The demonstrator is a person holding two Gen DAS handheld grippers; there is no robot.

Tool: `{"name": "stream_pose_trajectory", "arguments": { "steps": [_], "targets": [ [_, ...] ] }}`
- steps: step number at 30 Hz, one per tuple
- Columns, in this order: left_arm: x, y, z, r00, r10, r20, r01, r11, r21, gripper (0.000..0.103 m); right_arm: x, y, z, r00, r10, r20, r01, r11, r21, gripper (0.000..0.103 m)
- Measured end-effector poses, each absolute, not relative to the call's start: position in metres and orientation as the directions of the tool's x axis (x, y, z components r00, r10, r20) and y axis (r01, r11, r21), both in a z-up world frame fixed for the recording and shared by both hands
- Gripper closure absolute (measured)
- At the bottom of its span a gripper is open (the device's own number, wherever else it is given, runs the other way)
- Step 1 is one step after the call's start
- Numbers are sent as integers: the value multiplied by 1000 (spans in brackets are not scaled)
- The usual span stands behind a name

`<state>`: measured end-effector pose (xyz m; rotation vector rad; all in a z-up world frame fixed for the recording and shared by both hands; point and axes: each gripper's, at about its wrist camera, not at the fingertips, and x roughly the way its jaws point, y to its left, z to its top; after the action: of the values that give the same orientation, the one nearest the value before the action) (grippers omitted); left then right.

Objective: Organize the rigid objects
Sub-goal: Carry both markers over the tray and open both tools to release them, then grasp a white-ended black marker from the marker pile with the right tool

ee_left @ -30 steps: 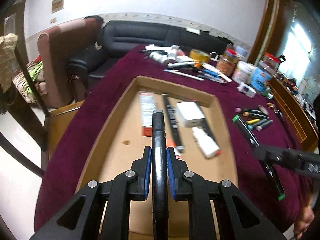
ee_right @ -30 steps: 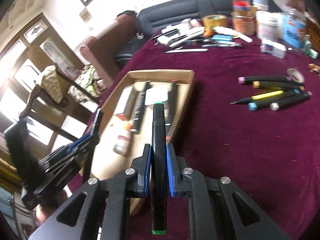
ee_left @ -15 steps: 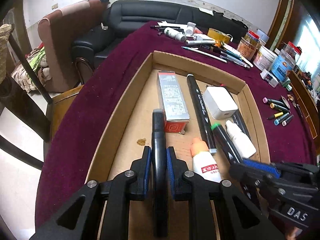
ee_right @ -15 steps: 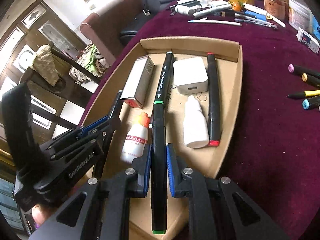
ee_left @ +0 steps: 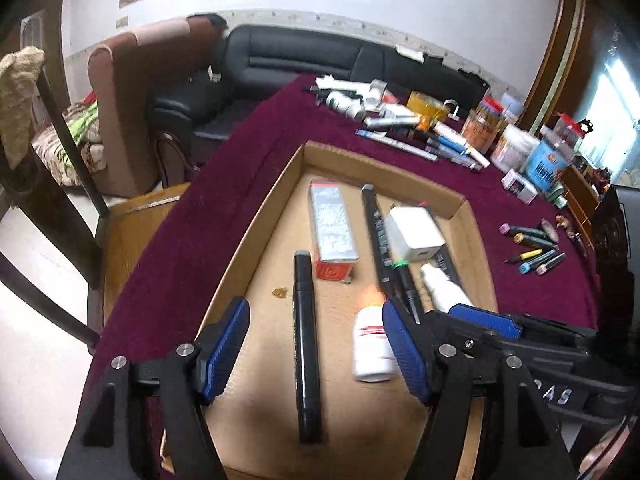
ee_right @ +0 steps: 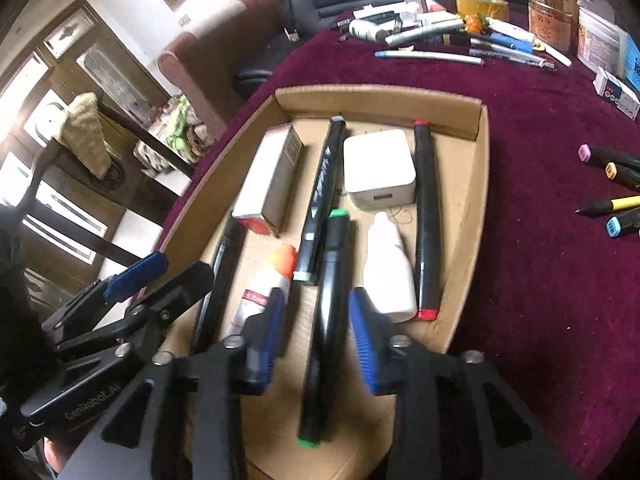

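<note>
Both markers (ee_left: 306, 344) released onto cardboard tray (ee_left: 256, 240); maroon tablecloth (ee_right: 540, 280).

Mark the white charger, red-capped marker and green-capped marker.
white charger (ee_right: 378, 168), right wrist view, top face.
red-capped marker (ee_right: 426, 220), right wrist view, mid barrel.
green-capped marker (ee_right: 329, 312), right wrist view, mid barrel.

On my left gripper (ee_right: 160, 284), its body reads "GenRobot.AI". On my right gripper (ee_left: 452, 316), only the letters "AS" show. Print on the glue bottle (ee_right: 264, 292), box (ee_left: 332, 228) and marker (ee_right: 322, 184) is too blurred to read.
</note>
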<state>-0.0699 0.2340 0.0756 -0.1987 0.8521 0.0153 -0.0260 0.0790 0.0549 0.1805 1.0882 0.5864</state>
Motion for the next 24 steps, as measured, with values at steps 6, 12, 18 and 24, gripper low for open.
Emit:
{"name": "stream_pose_trajectory", "arguments": {
  "steps": [6, 12, 18, 24],
  "targets": [
    [-87, 200, 96, 694, -182, -696, 4, 968, -249, 25, -38, 25, 80, 456, 535, -711, -360, 842, 402, 52],
    [-95, 145, 99, 659, -304, -688, 142, 948, -284, 21, -18, -90, 62, 562, 308, -768, -94, 946, 311, 51],
    [-91, 107, 88, 614, -335, -715, 195, 942, -273, 21, 21, -175, 40, 552, 168, -817, 142, 946, 291, 52],
    [-93, 98, 83, 606, -295, -738, 183, 955, -232, 21, 52, -191, 38, 547, 149, -824, 233, 918, 321, 52]
  ]
}}
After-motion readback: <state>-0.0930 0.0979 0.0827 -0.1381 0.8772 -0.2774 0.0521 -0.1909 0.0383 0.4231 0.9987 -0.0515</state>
